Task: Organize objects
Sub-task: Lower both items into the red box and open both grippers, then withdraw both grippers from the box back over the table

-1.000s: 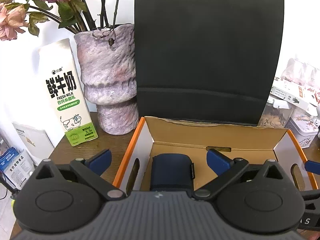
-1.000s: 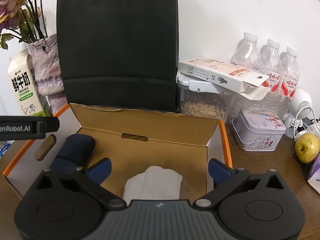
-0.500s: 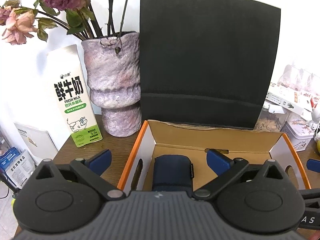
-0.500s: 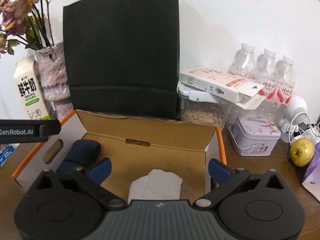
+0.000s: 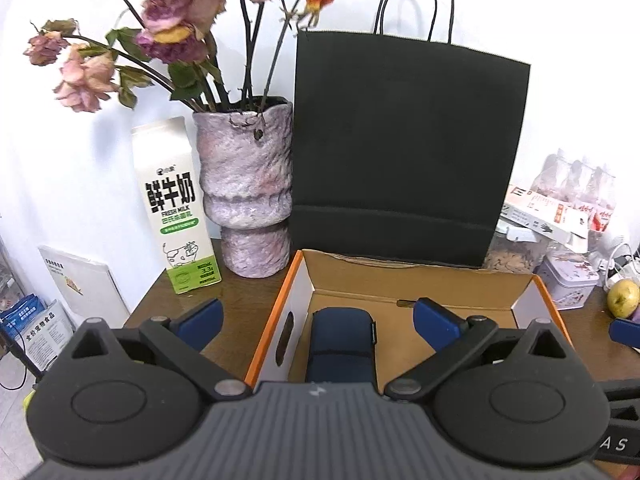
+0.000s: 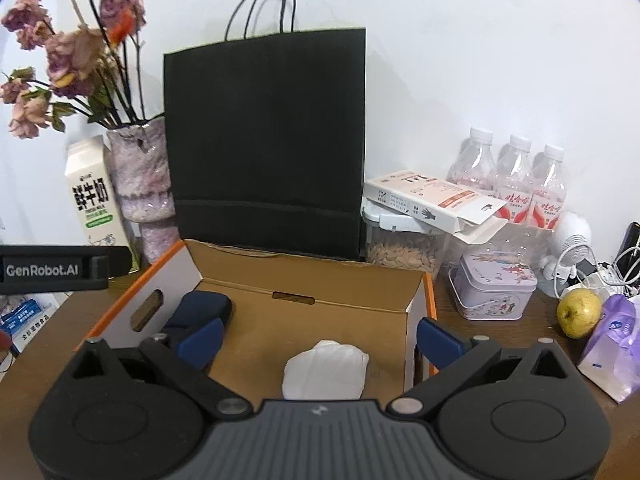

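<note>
An open cardboard box [image 5: 424, 282] [image 6: 304, 276] with orange edges sits on the wooden table. Inside it lie a dark navy pouch [image 5: 342, 340] [image 6: 202, 310] at the left and a white crumpled bundle [image 6: 326, 372] at the right. My left gripper [image 5: 316, 320] hangs open above the box's left wall with nothing between its fingers. The navy pouch lies just beyond that gripper's gap. My right gripper [image 6: 318, 334] is open over the box's right half, above the white bundle, holding nothing.
A tall black paper bag [image 5: 404, 148] stands behind the box. At left are a milk carton [image 5: 176, 208] and a stone vase [image 5: 246, 192] of dried flowers. At right stand water bottles [image 6: 516, 176], a seed jar [image 6: 404, 248], a tin [image 6: 496, 288], a pear [image 6: 578, 312] and a purple pack [image 6: 616, 352].
Both grippers have pulled back and risen from the box; more of the bag, its handles and the flowers shows now. Both stay open and the box contents have not moved.
</note>
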Tool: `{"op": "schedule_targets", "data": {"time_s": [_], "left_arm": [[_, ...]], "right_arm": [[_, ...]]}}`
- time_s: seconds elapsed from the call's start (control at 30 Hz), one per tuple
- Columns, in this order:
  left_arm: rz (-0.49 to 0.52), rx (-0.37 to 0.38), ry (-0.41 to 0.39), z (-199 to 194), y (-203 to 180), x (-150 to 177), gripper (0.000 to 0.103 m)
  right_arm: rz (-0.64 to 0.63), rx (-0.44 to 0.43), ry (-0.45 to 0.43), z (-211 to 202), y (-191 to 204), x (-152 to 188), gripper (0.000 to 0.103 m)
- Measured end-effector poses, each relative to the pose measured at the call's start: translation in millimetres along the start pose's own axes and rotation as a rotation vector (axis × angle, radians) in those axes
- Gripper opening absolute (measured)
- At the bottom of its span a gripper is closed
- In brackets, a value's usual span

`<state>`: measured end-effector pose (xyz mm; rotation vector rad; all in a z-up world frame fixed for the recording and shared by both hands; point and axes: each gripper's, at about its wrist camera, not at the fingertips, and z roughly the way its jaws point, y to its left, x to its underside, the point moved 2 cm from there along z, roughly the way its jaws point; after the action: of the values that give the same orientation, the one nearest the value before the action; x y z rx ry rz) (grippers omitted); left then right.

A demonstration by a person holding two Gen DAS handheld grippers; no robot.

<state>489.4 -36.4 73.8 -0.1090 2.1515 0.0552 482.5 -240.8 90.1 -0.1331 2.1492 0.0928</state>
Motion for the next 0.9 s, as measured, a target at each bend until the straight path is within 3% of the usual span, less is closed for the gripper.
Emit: {"op": "schedule_targets", "data": {"time_s": [0.9], "left_arm": [[0.001, 0.003, -0.066, -125.7, 17.1, 47.8, 0.103]], "right_arm": [[-0.029, -0.042, -0.075, -127.8, 25.2, 48.7, 0.103]]}}
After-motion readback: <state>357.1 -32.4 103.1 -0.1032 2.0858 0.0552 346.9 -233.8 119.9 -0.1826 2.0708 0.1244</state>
